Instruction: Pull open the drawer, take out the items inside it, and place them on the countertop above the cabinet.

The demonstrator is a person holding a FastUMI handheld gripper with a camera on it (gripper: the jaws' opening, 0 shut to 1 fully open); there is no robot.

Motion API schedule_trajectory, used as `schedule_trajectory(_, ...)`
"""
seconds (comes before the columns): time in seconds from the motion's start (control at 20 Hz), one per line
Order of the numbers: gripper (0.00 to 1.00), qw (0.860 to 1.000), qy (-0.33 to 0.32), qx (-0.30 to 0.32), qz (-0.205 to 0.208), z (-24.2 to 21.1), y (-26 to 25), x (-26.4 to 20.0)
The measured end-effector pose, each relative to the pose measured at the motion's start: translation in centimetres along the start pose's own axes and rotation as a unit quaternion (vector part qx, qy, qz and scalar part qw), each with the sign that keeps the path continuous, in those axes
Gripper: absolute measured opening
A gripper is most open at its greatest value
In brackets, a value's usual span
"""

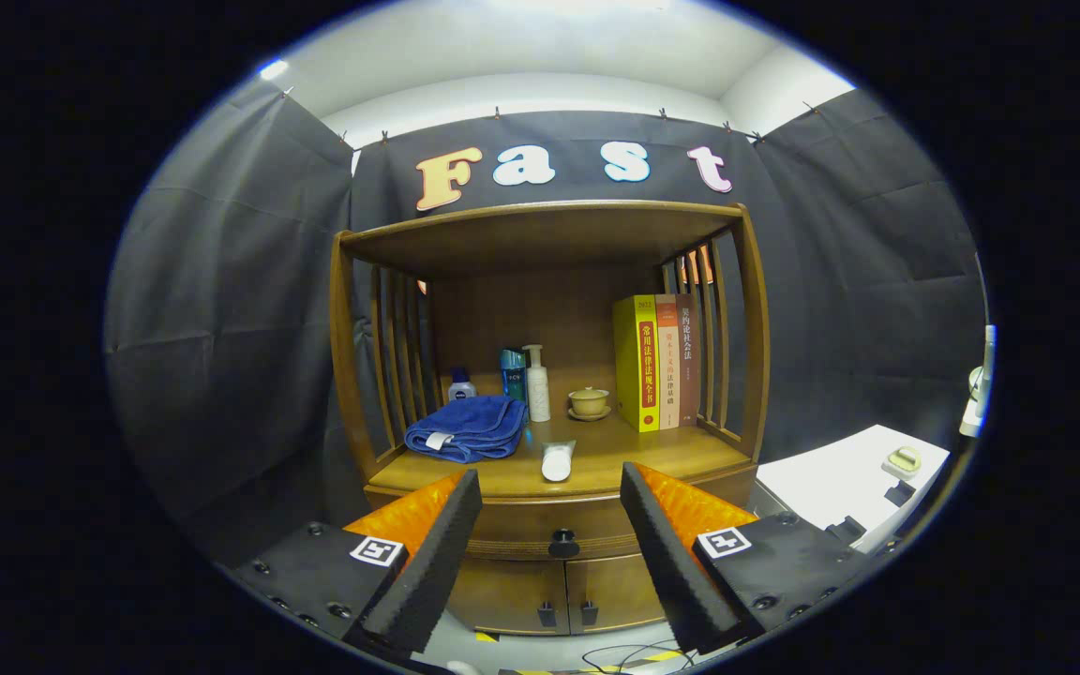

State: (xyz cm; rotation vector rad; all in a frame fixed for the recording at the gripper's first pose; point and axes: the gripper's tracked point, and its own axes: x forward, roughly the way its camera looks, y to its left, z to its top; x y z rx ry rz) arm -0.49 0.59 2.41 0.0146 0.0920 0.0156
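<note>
Black cloth backs the wooden cabinet (549, 394) — its drawer (549, 534) closed, knob (563, 543) between the gripper's (549, 502) wide-spread, empty fingers.

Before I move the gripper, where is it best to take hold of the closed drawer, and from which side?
Probably the dark round knob at the middle of the drawer front. Come straight from the front: the knob sticks out toward the open gripper, already between its fingers, and the smooth front seems to offer no other hold.
</note>
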Motion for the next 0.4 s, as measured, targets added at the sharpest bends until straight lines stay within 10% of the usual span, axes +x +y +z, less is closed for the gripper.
schedule_trajectory(0.4, 0.98, 1.000, -0.001, 0.000, 0.002, 0.12, 0.01, -0.02)
